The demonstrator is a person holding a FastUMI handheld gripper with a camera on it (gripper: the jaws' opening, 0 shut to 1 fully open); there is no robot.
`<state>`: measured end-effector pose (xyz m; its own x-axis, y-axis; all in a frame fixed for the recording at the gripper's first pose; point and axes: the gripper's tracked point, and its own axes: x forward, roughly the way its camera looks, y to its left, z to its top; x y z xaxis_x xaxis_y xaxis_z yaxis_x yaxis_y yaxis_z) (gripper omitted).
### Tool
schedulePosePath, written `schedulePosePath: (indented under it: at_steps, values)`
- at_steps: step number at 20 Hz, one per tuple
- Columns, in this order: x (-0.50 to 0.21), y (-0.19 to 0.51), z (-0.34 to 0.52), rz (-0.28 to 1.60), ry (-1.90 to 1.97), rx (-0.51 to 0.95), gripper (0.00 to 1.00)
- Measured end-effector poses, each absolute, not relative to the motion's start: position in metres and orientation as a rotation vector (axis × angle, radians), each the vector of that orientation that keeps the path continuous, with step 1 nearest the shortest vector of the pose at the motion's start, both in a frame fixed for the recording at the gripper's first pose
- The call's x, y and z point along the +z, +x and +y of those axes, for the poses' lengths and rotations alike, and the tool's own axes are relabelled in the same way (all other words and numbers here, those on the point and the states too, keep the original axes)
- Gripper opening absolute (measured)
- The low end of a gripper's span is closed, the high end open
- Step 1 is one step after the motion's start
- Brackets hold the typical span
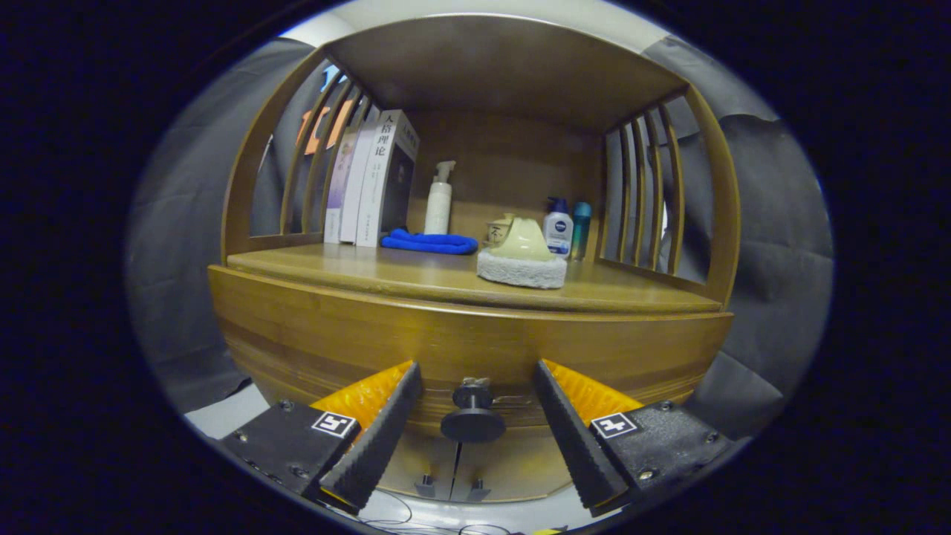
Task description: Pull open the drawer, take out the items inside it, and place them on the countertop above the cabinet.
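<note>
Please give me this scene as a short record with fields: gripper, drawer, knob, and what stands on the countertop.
gripper: open, fingers on either side of the knob, not touching it
knob: dark, round, on the drawer front, between the fingers
drawer: closed, contents hidden
countertop: wooden, above the drawer
on countertop, near front: sponge with a pale item on top
on countertop, further back: books upright, blue cloth, pump bottle, two small bottles, small cup
task stage: drawer not yet pulled
</note>
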<state>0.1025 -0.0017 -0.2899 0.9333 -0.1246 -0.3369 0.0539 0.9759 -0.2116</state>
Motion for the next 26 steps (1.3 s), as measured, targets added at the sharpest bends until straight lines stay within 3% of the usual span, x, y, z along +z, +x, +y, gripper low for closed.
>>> schedulePosePath:
  at_steps: [14,26]
  values:
    - [-0.285,0.099,-0.004,0.405,-0.275,-0.108,1.0]
    - [-0.18,0.023,0.01,0.271,-0.162,-0.001,1.0]
